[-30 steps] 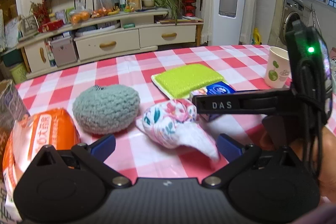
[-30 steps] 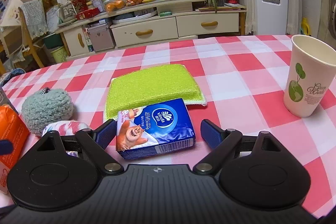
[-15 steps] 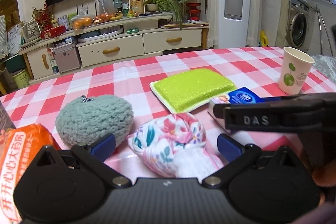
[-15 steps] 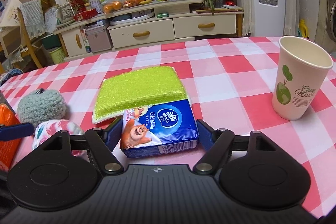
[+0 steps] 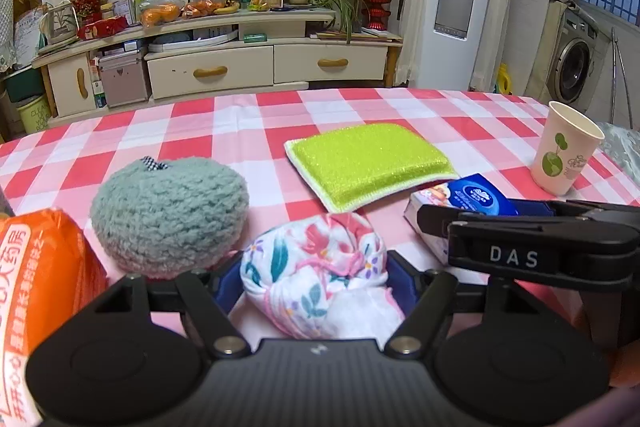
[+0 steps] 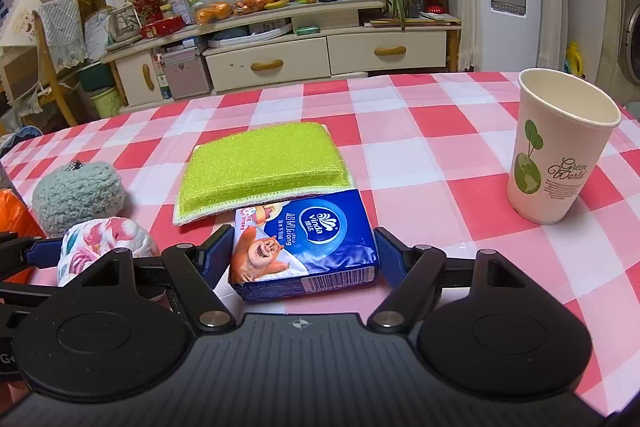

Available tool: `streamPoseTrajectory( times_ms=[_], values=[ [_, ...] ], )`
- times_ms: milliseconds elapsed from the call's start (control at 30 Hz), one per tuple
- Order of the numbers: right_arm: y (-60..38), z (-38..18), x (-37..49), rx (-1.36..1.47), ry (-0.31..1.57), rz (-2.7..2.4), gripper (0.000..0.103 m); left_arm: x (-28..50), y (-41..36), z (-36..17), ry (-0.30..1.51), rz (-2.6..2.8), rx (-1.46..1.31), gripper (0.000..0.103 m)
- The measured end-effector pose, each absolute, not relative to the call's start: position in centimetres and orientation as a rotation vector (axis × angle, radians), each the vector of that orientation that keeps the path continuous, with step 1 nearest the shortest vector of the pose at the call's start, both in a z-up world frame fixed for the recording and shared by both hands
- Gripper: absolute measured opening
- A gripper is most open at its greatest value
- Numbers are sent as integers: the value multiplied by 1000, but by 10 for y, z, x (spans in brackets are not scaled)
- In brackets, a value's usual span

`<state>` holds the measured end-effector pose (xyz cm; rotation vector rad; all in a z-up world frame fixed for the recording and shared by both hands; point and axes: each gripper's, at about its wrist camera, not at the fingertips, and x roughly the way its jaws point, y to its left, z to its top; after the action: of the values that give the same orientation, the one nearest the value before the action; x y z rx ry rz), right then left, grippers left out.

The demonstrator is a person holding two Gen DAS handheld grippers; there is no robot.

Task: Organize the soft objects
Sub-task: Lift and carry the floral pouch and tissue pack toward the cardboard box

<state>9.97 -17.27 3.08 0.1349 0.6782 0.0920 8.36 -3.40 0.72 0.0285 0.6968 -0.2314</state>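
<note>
On the checked counter [image 6: 440,131] both grippers are set to grasp at once. The left gripper [image 5: 314,277] has the floral bundle [image 5: 316,275] between its jaws, which are closing; the blue pads sit right at the cloth's two sides, and whether they press yet I cannot tell. The right gripper [image 6: 304,255] has its jaws apart around the tissue pack [image 6: 304,243], the pads just beside its short ends, perhaps brushing them.

To do this step well, the left should squeeze gently and low on the bundle, since the cloth will give and could slip out if pinched only at the top. The right should close evenly so the slick wrapper does not skid or twist, and lift only once both pads bear on it.

The bundle lies centred between the left jaws, with the grey woolly ball [image 5: 170,213] just beside it on the left and an orange packet [image 5: 36,283] further left. The pack lies centred in the right jaws, its far edge touching the green sponge [image 6: 260,167]. A paper cup [image 6: 560,155] stands well apart on the right.
</note>
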Motion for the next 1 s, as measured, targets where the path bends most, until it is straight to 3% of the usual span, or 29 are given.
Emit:
streamPoseTrajectory(
  times_ms=[633,1000],
  values=[
    [-168,33,62,27,648,81,92,36,-19,9,727,-225,8,71],
    [-169,31,32,108,647,-7,92,11,-7,13,745,-219,5,71]
  ],
)
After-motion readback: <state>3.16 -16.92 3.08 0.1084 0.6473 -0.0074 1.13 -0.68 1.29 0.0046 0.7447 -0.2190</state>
